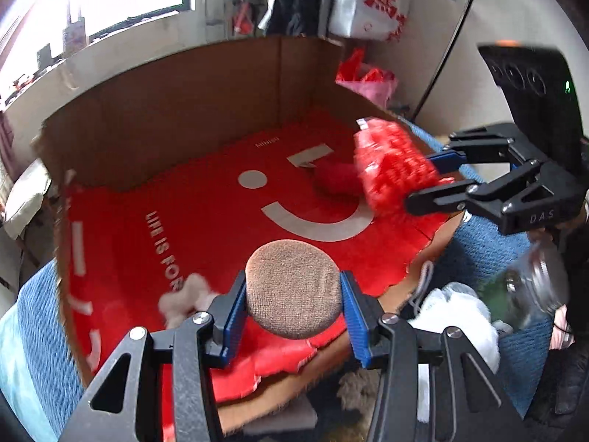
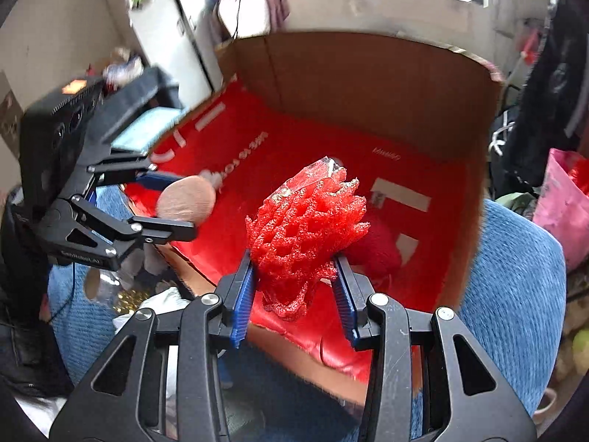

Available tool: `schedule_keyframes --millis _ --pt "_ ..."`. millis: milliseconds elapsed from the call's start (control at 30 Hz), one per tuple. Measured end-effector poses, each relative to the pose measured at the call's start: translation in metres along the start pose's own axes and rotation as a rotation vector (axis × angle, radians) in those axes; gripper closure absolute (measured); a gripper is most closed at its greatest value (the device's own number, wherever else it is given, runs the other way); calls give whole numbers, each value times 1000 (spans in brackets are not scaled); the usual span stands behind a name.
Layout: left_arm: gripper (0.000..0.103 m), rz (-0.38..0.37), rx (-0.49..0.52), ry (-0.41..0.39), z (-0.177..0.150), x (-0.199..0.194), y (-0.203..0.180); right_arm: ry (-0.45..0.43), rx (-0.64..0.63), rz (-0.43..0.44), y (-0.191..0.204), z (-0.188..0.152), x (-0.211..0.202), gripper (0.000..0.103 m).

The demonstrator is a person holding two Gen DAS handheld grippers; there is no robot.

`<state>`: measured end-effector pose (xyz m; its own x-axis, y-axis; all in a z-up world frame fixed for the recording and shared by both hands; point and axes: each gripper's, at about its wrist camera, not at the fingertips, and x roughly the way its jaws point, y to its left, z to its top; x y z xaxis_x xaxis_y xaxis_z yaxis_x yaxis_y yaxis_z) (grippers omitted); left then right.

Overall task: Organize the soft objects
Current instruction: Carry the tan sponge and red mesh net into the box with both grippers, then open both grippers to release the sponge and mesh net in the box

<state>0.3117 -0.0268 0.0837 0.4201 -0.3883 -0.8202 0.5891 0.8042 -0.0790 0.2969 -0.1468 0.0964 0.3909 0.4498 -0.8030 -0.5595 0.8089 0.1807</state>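
Left gripper closed partway on round brown plush pad, pads pressing its two sides. Right gripper closed narrower on red foam fruit net, long axis running out toward 12 o'clock from the fingers. Both loads held above open cardboard box with red liner. In left wrist view, net at 2 o'clock of pad; red plush item on box floor just beyond. Judged: release over floor next, right gripper deeper in.
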Motion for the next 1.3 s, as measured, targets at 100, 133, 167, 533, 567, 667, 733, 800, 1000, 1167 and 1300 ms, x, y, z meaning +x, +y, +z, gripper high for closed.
schedule_keyframes --millis 100,133,167,533,567,667,733,800,1000,1167,1300 --pt "53 -1 19 34 8 15 -1 53 -16 -2 1 6 16 65" --pt "53 -2 22 44 9 18 -1 76 -25 -1 2 7 22 65" --pt "53 -5 30 59 11 23 -2 92 -32 0 2 10 26 65" --pt "51 19 54 131 12 53 -2 199 -78 -1 9 15 61 63" --pt "51 20 53 133 11 54 -1 203 -77 -1 9 15 63 63" --pt "50 24 55 132 9 54 0 202 -70 2 10 16 64 62" --pt "50 28 53 131 10 55 0 207 -53 13 8 17 65 62" --pt "47 30 50 131 9 54 1 213 -43 17 7 18 68 60" --pt "37 33 56 130 9 62 2 225 -23 15 5 17 70 55" --pt "35 37 60 126 7 62 2 226 -11 1 2 18 71 54" --pt "31 43 50 112 7 57 3 218 -2 1 0 17 67 48"
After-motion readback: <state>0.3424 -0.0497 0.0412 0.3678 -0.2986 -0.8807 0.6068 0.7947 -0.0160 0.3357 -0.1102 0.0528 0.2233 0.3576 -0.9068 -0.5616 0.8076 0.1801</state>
